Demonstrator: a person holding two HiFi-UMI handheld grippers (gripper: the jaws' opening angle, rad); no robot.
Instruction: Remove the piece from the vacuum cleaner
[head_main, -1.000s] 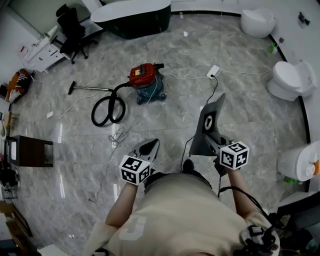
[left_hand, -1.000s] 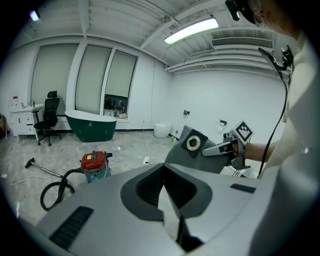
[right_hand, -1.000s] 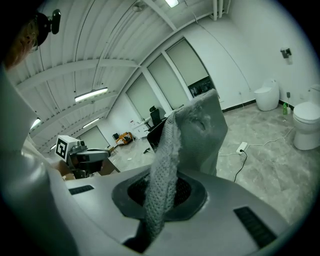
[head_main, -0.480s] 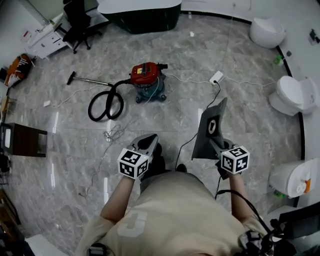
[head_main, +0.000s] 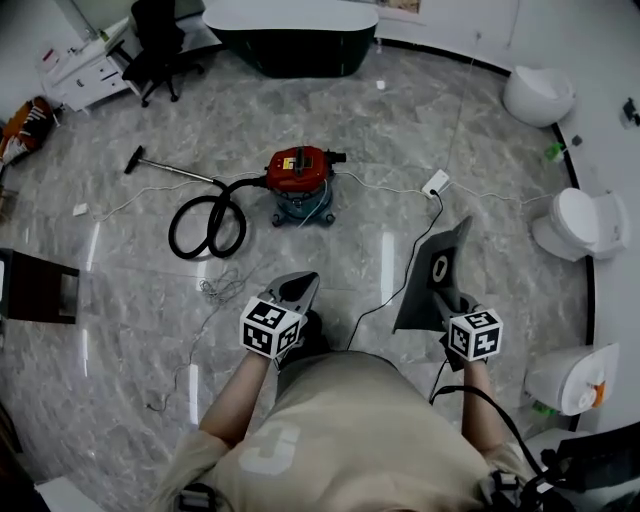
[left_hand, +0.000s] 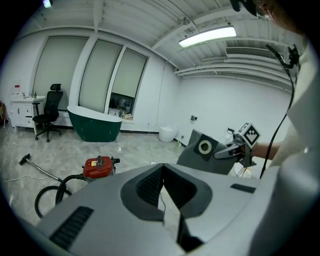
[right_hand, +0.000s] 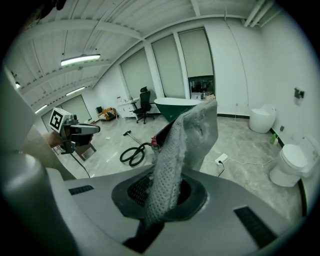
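Grey felt-like dust bag (right_hand: 186, 131) is sitting pinched in the right gripper (right_hand: 159, 201), jaws pressing together on its lower edge. Its long axis is running up and away from the jaws, and the flat panel with the round collar hole (left_hand: 204, 147) is facing the left side. Left gripper (left_hand: 161, 170) is carrying nothing, tips pressing together. Red-lidded canister vacuum cleaner (head_main: 298, 172) is standing on the floor ahead, well apart from both and off to the left, so the left gripper is nearer. Black hose (head_main: 205, 225) is coiling beside it, with a thin metal wand (head_main: 170, 170) lying beyond. Glossy marble-pattern floor (head_main: 120, 260) is looking hard and slick. Judging by this, the piece is already out.
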